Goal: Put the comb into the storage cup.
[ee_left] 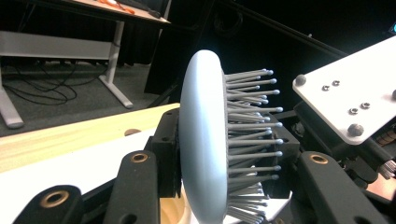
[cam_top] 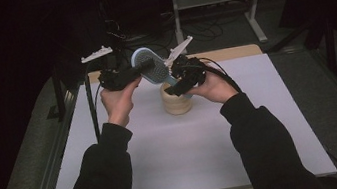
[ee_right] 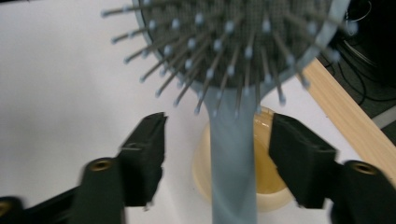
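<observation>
High view: a person's two hands meet over a white table (cam_top: 262,126), each with a gripper, above a pale wooden cup (cam_top: 176,102) that stands near the table's middle.
Hairbrush: a light blue hairbrush (cam_top: 150,66) is in the air over the cup, head up and toward the left, handle slanting down toward the cup.
Left gripper: the left gripper (cam_top: 144,66) is clamped on the brush head; in the left gripper view its black jaws press the smooth back and the bristle side of the hairbrush (ee_left: 205,154), seen edge-on.
Right gripper: the right gripper (cam_top: 180,85) sits at the handle just above the cup; in the right gripper view both jaws stand apart from the hairbrush handle (ee_right: 233,158), a clear gap on each side, so it grips nothing.
Cup: in the right gripper view the wooden cup (ee_right: 271,186) lies directly below the handle, mouth up.
Background: desk legs and cables on a dark floor beyond the table.
</observation>
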The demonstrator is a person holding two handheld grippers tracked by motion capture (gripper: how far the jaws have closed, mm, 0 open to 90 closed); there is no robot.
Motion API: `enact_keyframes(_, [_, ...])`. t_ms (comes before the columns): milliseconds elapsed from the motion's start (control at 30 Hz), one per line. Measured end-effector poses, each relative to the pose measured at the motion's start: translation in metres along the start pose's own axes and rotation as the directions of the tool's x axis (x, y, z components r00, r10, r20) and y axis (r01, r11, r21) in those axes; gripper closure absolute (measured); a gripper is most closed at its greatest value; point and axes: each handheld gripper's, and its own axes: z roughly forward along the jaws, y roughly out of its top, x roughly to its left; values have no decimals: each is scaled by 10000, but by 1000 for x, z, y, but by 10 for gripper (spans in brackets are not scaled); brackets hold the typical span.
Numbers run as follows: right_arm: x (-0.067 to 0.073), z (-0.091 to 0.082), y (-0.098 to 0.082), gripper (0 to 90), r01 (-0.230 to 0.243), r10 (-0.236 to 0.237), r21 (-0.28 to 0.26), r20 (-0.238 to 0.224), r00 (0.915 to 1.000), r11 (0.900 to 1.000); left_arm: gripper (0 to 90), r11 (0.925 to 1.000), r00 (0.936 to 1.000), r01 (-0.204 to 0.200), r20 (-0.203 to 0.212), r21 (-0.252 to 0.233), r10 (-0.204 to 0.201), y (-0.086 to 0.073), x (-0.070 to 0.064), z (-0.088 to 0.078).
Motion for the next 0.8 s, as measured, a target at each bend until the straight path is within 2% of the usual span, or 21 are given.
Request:
enact_keyframes(67, [0, -2, -1, 284, -159, 158, -107, -78, 9998, 9998, 578, 9999, 9999, -138, 33, 19, 138, 5, 0, -1])
enact_keyframes(167, [-3, -6, -4, 179, -281, 284, -166, 183, 9994, 9995, 578, 9987, 9989, -469, -24, 178, 470, 11, -1, -4])
enact_keyframes(333, [-7, -13, -11, 20, -558, 584, -515, 518, 9969, 9971, 577, 9973, 9975, -693, -121, 253, 696, 20, -1, -8])
enact_keyframes(400, [-7, -14, -14, 10, -644, 684, -602, 681, 9953, 9961, 577, 9975, 9976, -683, -86, 176, 684, 23, 0, -8])
enact_keyframes(500, [-10, -16, -19, 0, -713, 762, -740, 666, 9949, 9947, 576, 9980, 9981, -621, -42, 152, 622, 26, 1, -6])
enact_keyframes(600, [-12, -18, -25, 0, -837, 898, -832, 724, 9933, 9930, 576, 9967, 9968, -766, -199, 272, 772, 30, 0, -4])
enact_keyframes(800, [-18, -24, -42, 0, -1216, 1297, -1105, 693, 9891, 9864, 576, 9959, 9959, -891, -171, 141, 893, 40, -4, -6])
